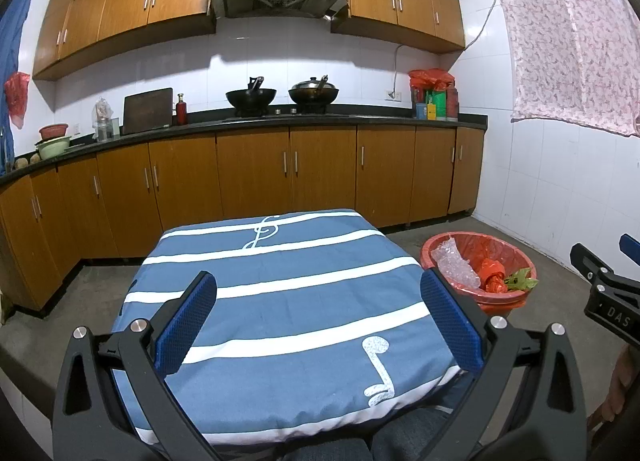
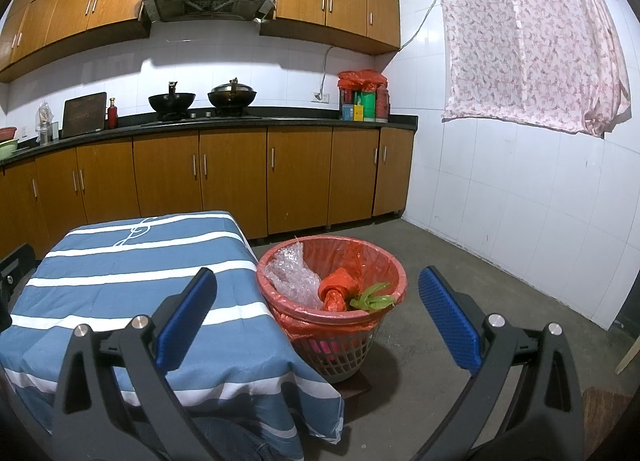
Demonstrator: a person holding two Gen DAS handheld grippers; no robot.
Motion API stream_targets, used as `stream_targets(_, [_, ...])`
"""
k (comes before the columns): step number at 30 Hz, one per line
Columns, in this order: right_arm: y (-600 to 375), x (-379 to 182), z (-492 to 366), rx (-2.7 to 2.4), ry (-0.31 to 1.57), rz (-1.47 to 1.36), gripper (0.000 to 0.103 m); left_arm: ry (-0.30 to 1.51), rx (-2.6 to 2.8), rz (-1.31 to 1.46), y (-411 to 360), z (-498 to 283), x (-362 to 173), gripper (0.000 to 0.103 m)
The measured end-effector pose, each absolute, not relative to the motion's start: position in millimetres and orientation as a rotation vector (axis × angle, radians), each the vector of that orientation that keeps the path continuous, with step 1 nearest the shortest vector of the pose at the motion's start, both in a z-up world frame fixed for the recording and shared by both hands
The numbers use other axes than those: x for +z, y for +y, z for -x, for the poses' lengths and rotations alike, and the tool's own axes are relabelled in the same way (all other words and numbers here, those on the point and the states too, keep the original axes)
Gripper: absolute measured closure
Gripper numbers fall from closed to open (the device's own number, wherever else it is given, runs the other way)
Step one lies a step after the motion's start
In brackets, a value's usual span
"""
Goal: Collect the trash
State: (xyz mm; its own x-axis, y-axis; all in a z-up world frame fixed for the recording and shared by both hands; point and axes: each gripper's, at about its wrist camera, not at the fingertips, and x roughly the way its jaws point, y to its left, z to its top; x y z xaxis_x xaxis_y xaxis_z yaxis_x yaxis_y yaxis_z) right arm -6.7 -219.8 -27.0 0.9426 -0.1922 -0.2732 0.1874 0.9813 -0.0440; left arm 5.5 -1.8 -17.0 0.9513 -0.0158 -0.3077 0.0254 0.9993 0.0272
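The left gripper (image 1: 318,321) hangs spread wide with nothing between its blue pads, above a table draped in a blue-and-white striped cloth (image 1: 288,301). The right gripper (image 2: 318,319) is likewise released and empty, pointing toward the red-lined trash basket (image 2: 384,261) on the floor just beside the table. Inside the basket lie bubble wrap (image 2: 290,279), a crumpled red bag (image 2: 336,289) and green leaves (image 2: 370,297).

Bench (image 1: 280,301): matt striped cloth. Bin (image 2: 344,357): plastic lattice, glossy red film liner (image 2: 360,257). Bubble wrap (image 2: 288,277): clear, shiny. Floor (image 2: 460,301): rough concrete. Cabinets (image 2: 232,181): smooth wood.
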Motion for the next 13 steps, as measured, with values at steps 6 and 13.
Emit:
stream_targets(6, [-219.4,-28.2,6.4,-0.194,0.281,0.016,0.004,0.313,-0.021,-0.031,-1.7,-5.6,-17.1,0.002])
stream_targets(13, [-216.5,-33.2,5.9,-0.197,0.284,0.01,0.004,0.317,-0.02,-0.03,-2.3,-5.8,-16.7,0.002])
